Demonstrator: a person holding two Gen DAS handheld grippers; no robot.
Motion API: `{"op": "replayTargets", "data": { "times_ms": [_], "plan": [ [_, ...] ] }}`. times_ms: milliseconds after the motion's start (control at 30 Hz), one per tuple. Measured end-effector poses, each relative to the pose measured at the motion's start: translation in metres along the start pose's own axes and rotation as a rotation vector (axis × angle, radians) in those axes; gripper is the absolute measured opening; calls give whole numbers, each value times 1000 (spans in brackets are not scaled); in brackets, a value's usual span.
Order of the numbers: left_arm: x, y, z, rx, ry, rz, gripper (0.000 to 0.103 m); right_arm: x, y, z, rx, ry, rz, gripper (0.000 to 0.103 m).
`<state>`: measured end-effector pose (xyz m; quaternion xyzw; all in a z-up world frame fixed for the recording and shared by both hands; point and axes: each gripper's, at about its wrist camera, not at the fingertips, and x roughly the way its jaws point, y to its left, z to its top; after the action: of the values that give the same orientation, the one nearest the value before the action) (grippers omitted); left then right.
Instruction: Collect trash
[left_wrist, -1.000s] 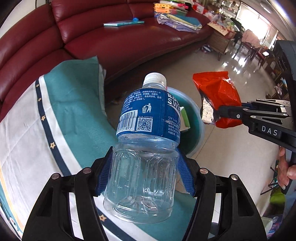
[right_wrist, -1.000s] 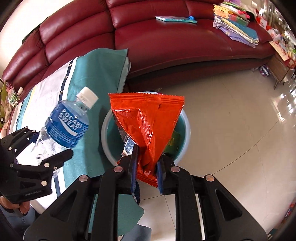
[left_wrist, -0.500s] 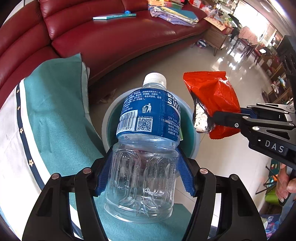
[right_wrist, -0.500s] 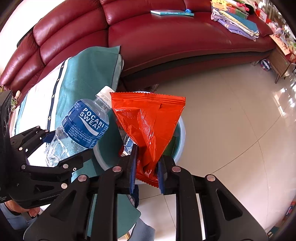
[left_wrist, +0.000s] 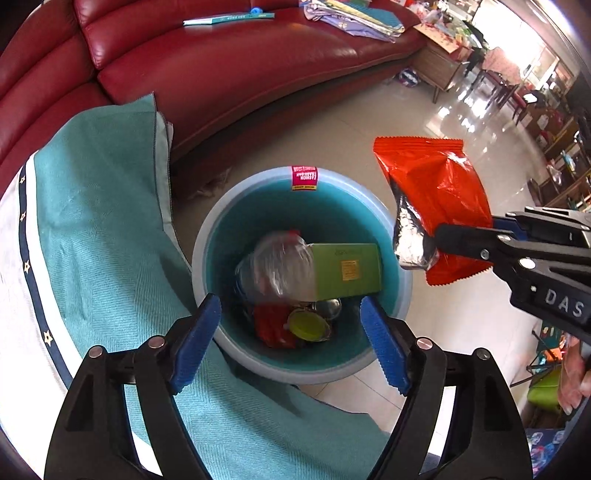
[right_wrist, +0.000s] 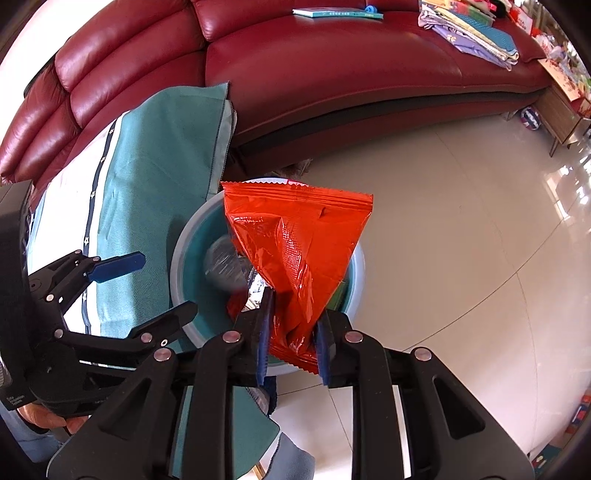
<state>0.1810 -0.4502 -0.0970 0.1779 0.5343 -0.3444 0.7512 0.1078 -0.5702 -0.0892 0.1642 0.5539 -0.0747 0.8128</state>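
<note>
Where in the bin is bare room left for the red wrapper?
Inside the teal bin, bare wall shows at the far side below the pink sticker. The middle is crowded: clear bottle, green box, yellow lid.

White letters "DAS" are showing on the black body of the right gripper (left_wrist: 480, 240) — seen from the left wrist camera. A pink sticker (left_wrist: 304, 178) is sitting on the bin (left_wrist: 207, 236) rim — its print is too small to read.
</note>
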Motion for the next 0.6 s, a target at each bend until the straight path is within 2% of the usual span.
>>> {"op": "replayTargets", "data": {
  "times_ms": [100,133,200,267,333,400,500,567,600],
  "plan": [
    [-4,3,-7,7,-4,13,83,8,3,2,-1,15,16,26],
    [-6,3,-10,10,-10,19,87,10,5,3,-4,21,22,33],
    [-10,6,-16,14,-23,39,88,14,9,3,-7,28,32,42],
    [-15,9,-23,9,-27,62,88,17,12,4,-5,32,44,62],
    [-19,13,-28,-3,-25,77,89,16,15,3,-5,31,51,65],
    [-22,18,-34,-14,-20,79,89,14,16,1,5,32,61,75],
    [-31,24,-43,-30,-30,80,89,7,18,-4,8,27,63,77],
    [-38,27,-50,-46,-41,85,89,1,18,-10,19,24,63,86],
    [-42,28,-53,-53,-40,80,89,-2,19,-12,24,22,65,87]
  ]
}}
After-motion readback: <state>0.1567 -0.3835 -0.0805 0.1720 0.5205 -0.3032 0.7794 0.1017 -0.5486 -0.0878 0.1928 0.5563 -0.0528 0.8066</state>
